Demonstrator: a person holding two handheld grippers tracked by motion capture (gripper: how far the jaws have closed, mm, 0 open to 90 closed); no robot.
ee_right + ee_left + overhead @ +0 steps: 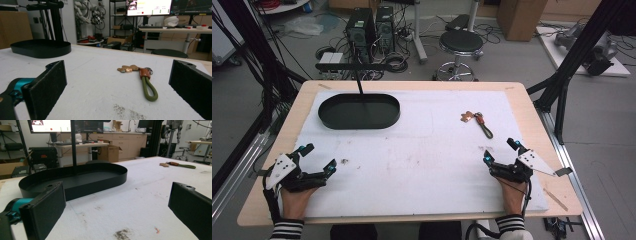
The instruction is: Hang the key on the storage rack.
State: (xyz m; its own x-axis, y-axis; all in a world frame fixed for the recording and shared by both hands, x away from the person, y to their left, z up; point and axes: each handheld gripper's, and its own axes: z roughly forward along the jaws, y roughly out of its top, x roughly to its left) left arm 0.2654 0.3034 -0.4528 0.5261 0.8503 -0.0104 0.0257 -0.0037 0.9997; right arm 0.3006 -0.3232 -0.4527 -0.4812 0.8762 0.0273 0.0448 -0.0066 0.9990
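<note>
Two grippers are held wide open, nothing gripped. The keychain [140, 75] is laid on the desk [422, 165] just ahead of the right gripper [501, 151], loop end nearest; left gripper [318, 157] well apart.

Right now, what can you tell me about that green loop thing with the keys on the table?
The keychain is an olive-green cord loop joined by a brown, leather-looking band to a metal ring and a flat, coppery charm. It lies flat on the white mat, on the right side, loop end toward the right gripper. Nothing else touches it; that gripper's jaws stand open, short of it.
</note>
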